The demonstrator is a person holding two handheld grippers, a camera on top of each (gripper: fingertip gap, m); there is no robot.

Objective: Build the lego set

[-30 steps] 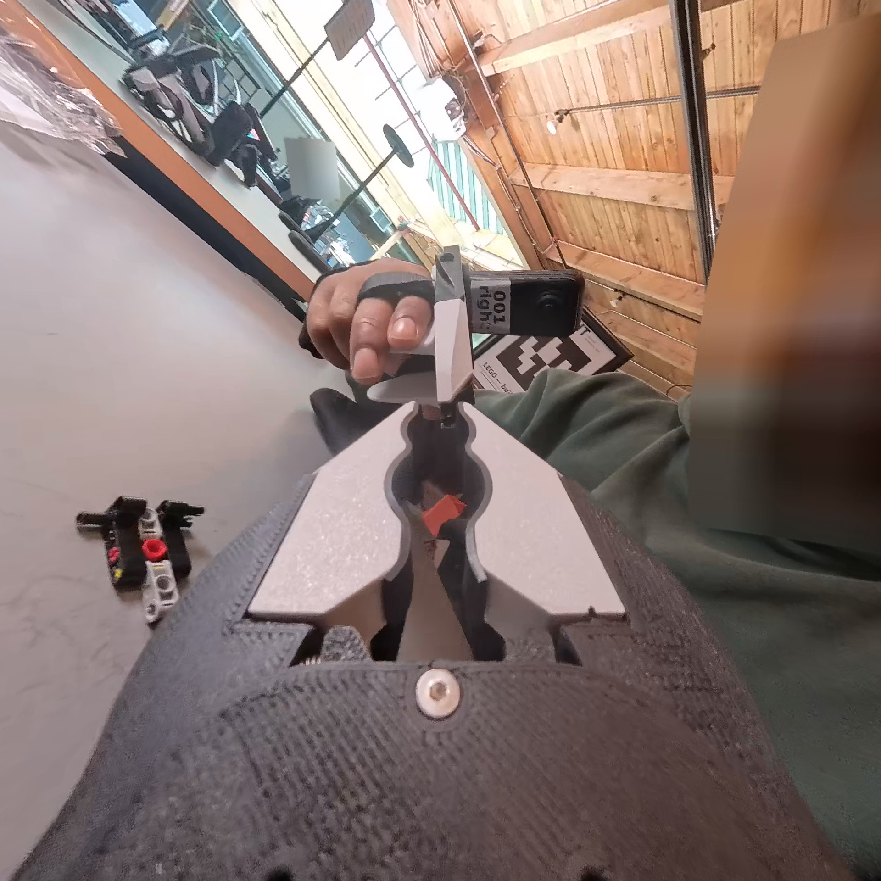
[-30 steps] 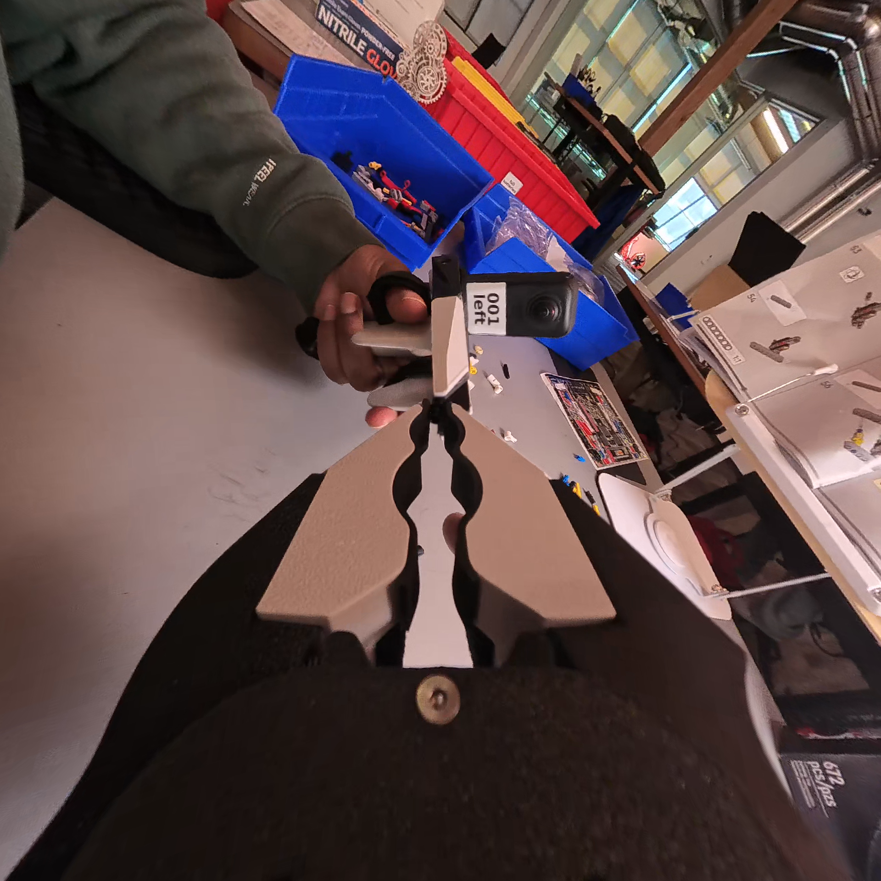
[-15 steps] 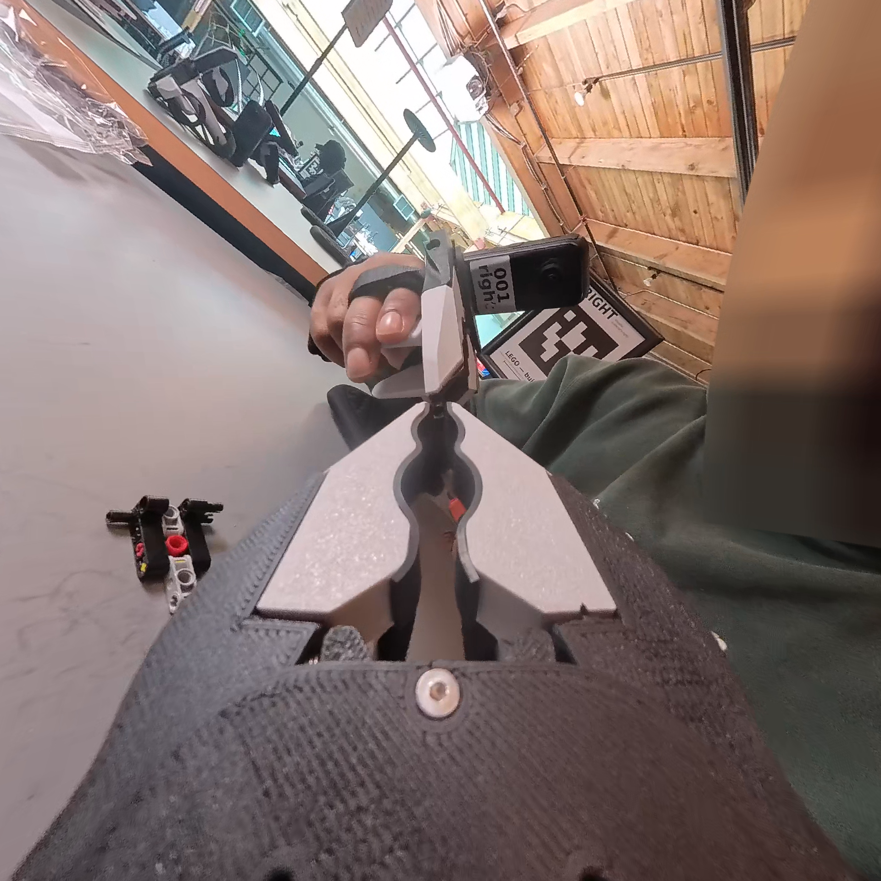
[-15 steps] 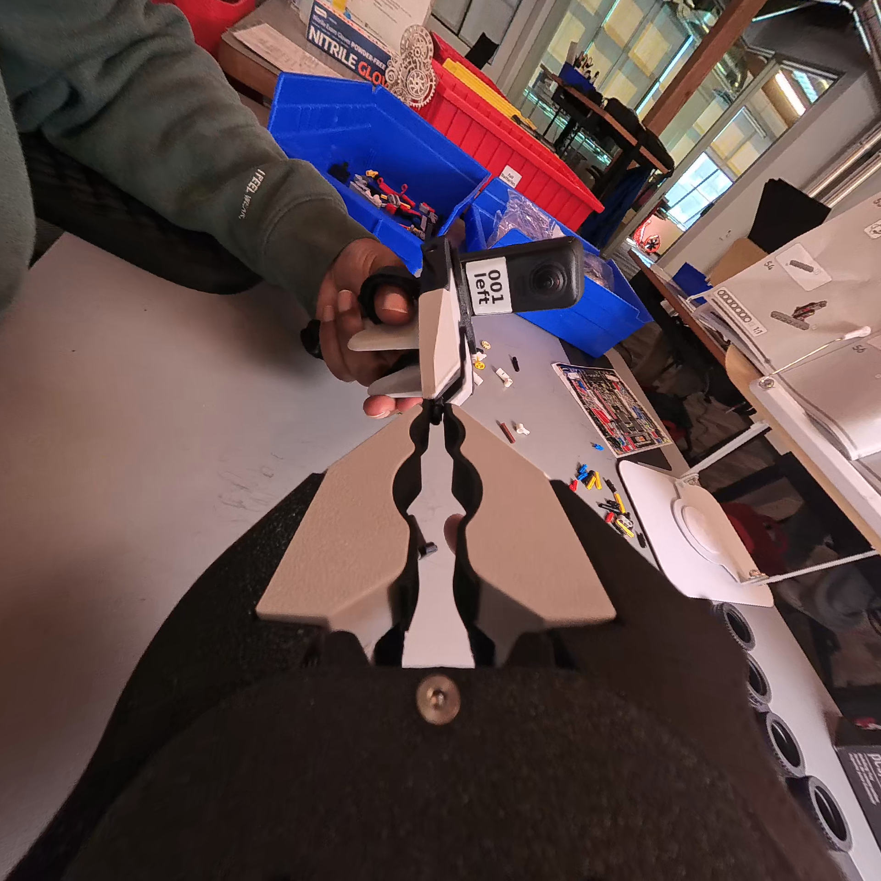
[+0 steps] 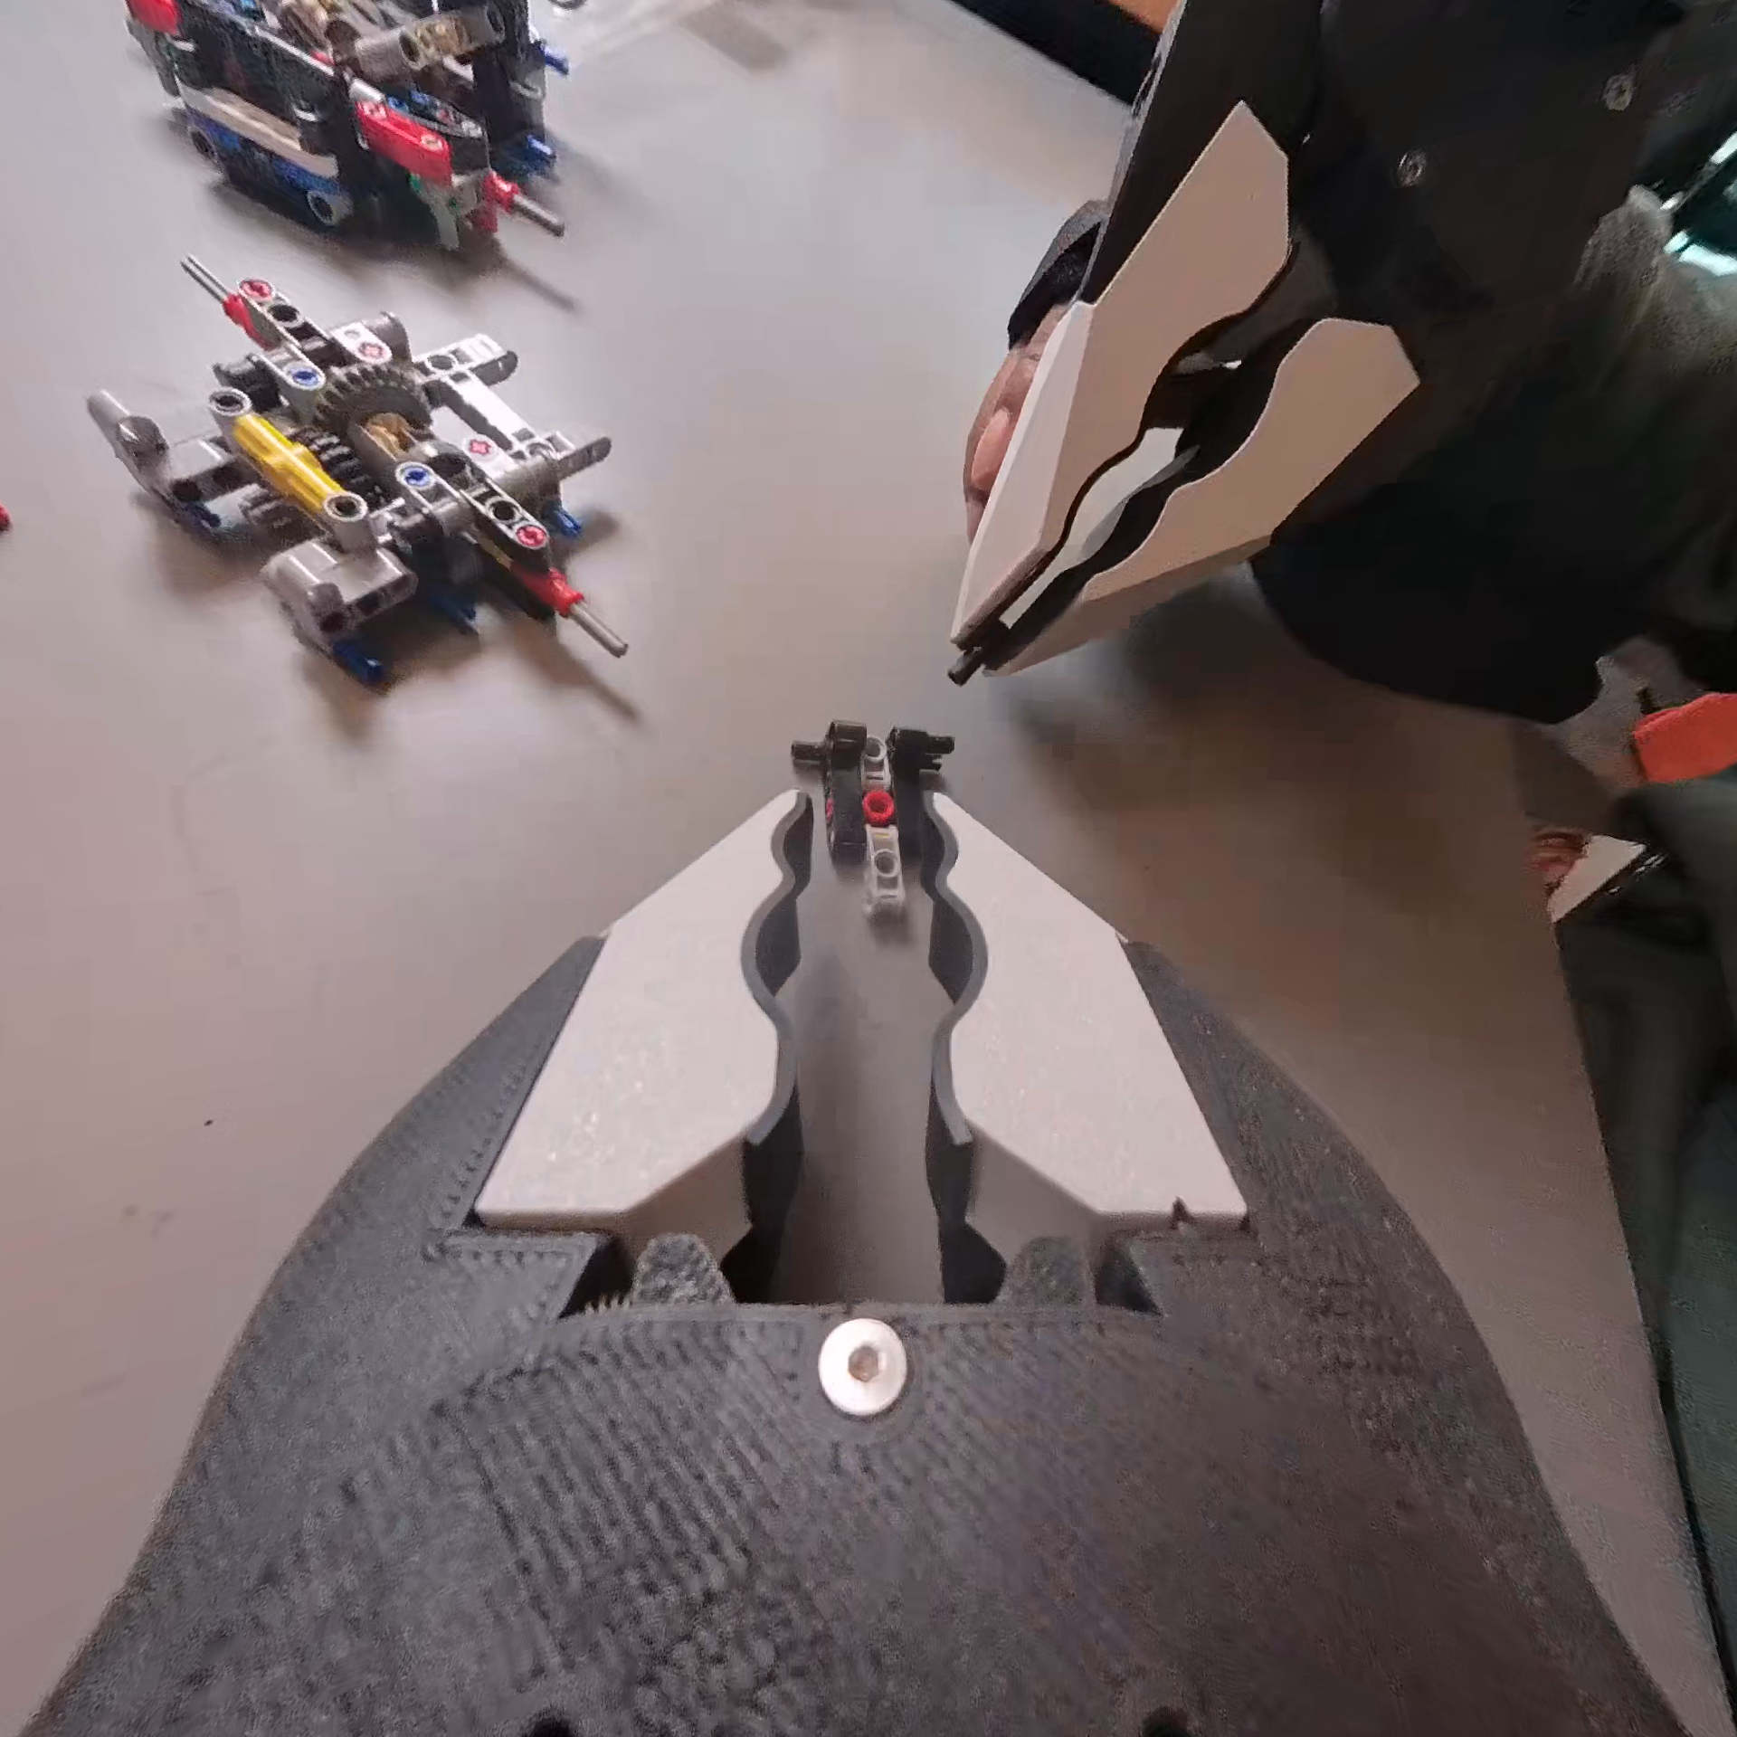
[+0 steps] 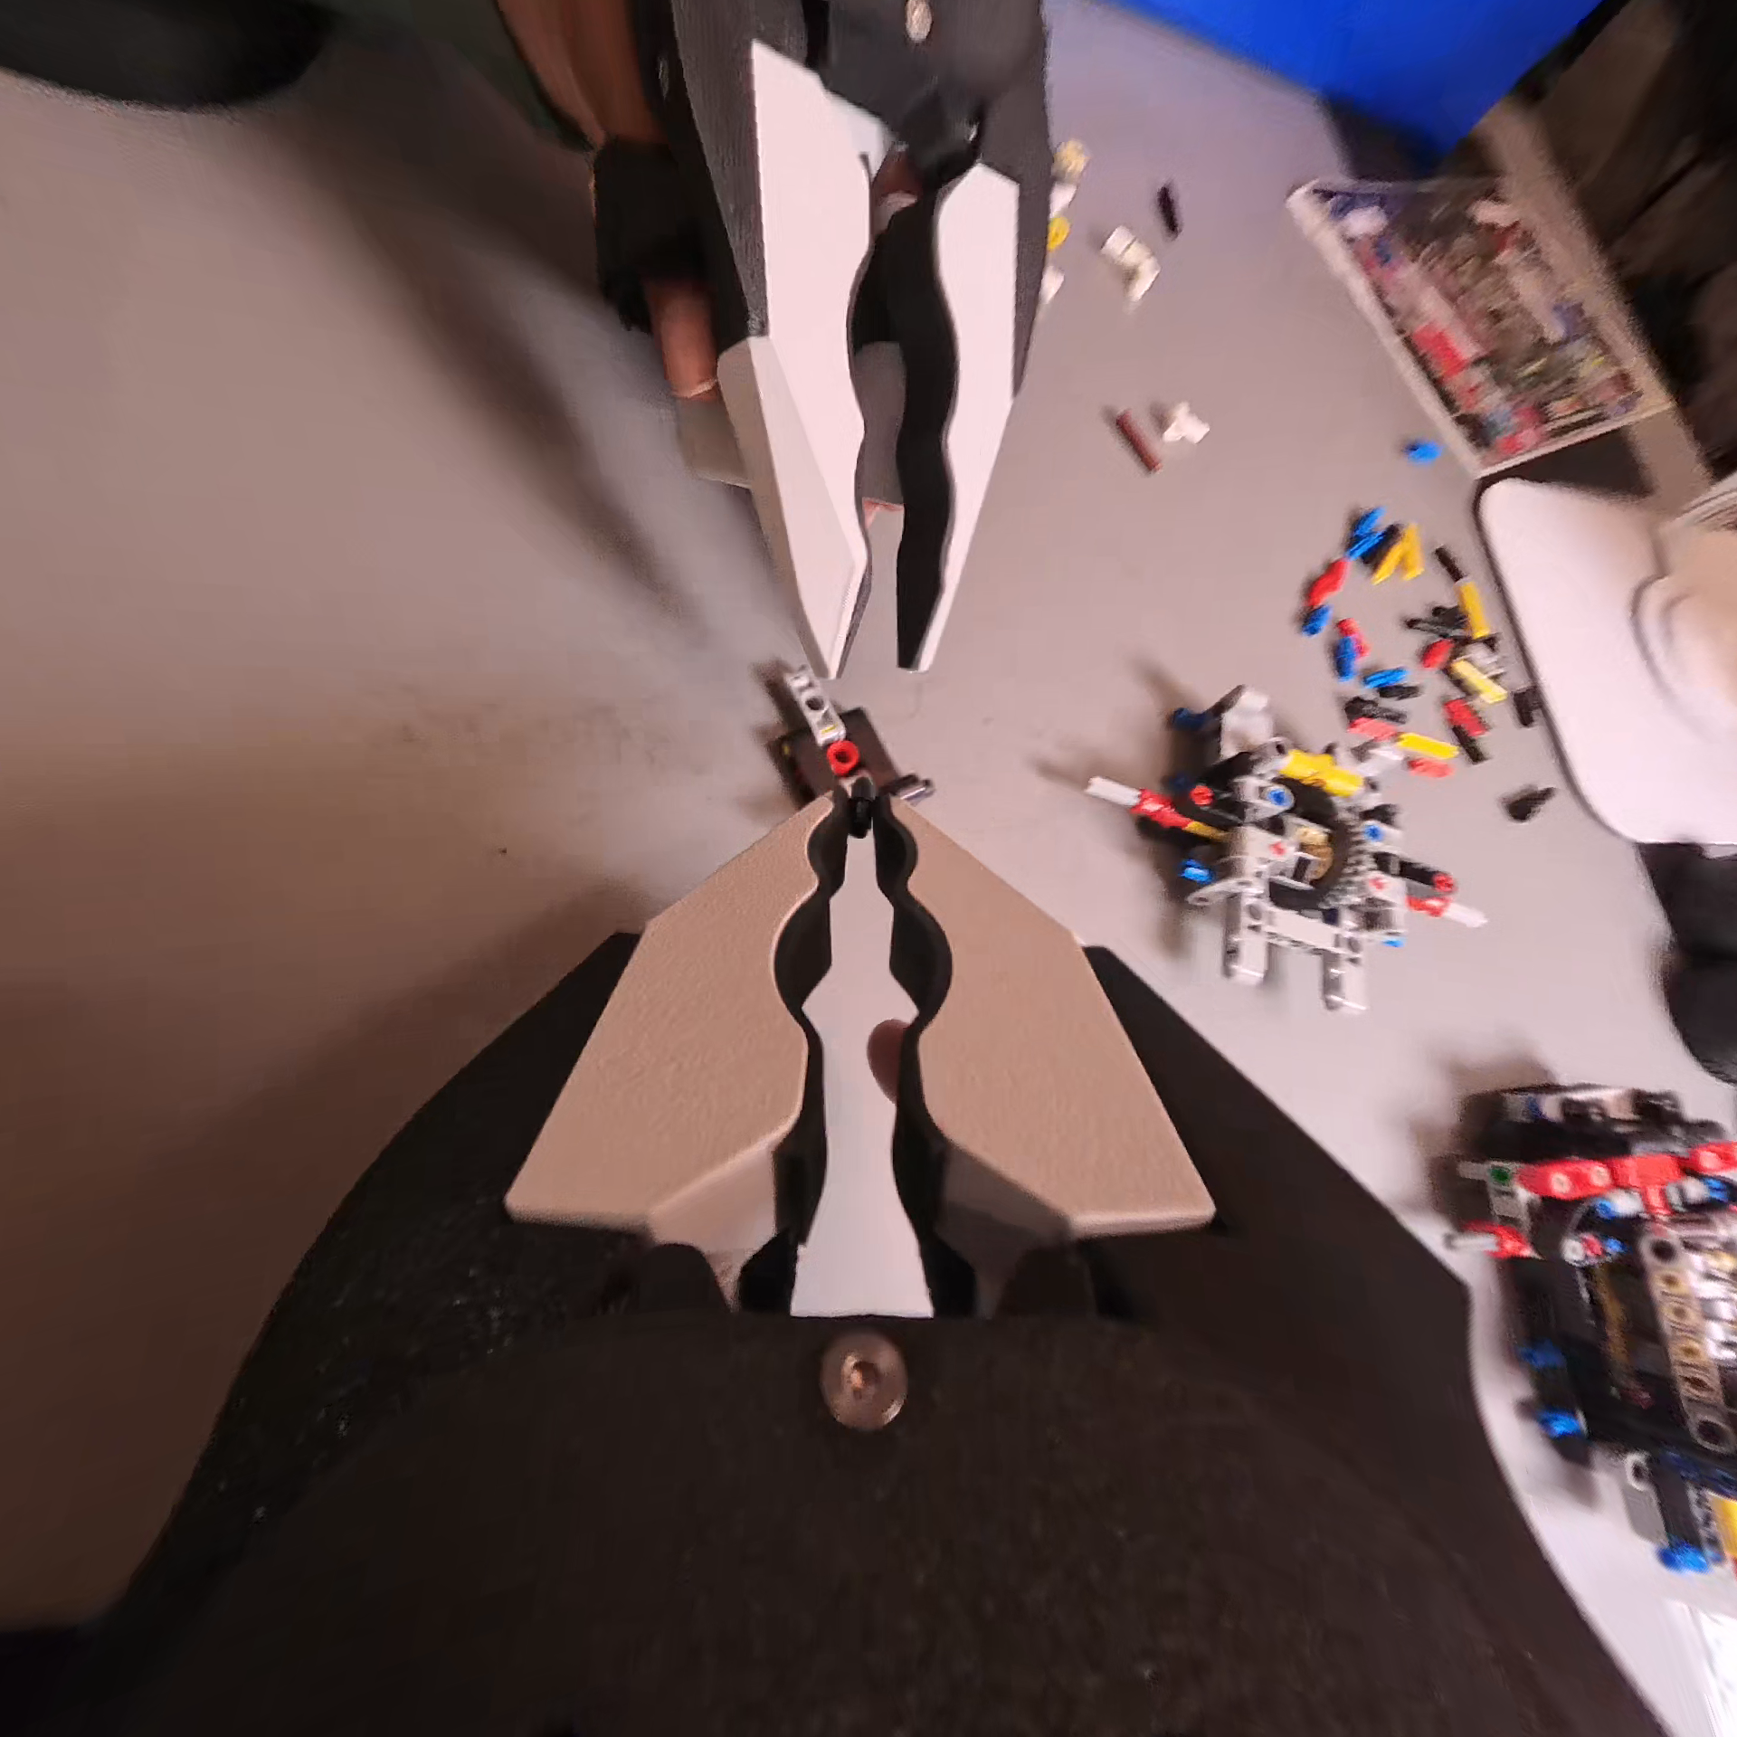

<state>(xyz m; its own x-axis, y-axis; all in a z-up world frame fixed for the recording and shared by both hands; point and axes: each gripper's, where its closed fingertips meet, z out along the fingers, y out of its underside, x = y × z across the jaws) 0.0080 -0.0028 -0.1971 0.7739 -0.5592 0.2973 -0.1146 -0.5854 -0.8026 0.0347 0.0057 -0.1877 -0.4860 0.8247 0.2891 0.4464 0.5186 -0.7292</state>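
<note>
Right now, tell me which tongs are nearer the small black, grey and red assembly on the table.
Left. The left tongs stand open around the small assembly; the right tongs, shut on a small black pin, hover just beyond it.

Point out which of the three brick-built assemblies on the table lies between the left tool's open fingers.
The small black, grey and red brick assembly; the geared grey assembly and large black-and-red assembly sit far off left.

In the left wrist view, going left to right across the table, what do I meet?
Gear assembly with the yellow piece → small black-and-grey assembly with a red bush, lying between the left gripper's open fingertips → right gripper, shut on a small black pin.
</note>
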